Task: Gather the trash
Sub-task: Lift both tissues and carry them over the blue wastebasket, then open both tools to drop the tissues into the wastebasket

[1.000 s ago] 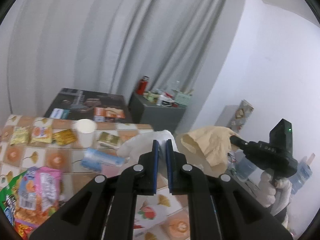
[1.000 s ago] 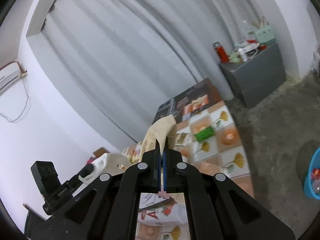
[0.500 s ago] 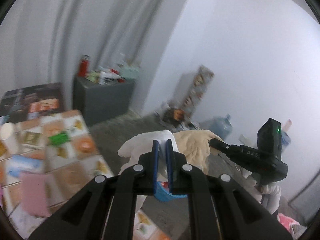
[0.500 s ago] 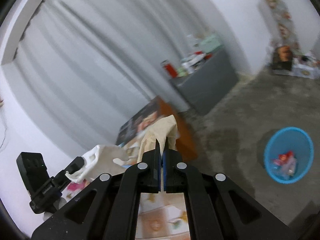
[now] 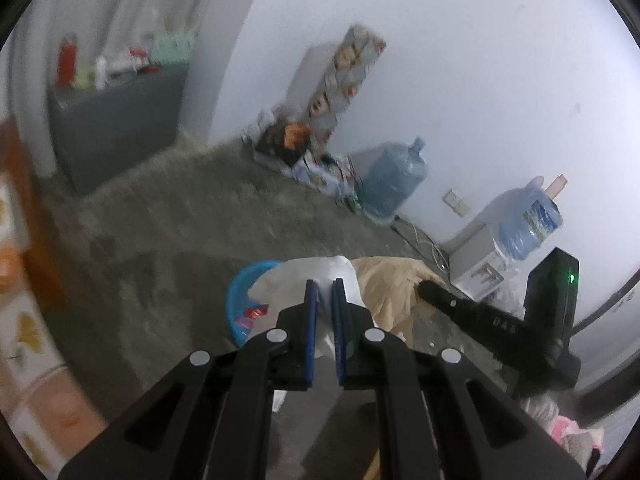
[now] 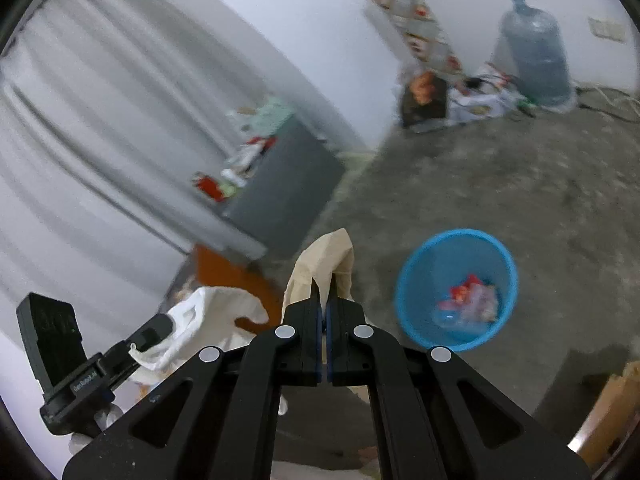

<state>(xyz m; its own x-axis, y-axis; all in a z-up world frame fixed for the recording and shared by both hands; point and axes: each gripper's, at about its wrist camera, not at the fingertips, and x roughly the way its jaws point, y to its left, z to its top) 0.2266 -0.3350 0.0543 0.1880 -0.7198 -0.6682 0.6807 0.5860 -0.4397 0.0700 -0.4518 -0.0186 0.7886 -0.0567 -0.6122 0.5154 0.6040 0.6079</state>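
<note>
You've swung both cameras off the patterned table [image 5: 24, 320], now only a strip at left frame edge. Blue bin [image 6: 456, 288], a sliver at right edge a second ago, sits right of centre in right wrist view, and shows behind the white wrapper [image 5: 316, 276] in left view. Water jugs [image 5: 394, 182] have come into frame.

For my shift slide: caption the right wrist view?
Right gripper pinches tan paper near blue bin holding wrappers.
</note>
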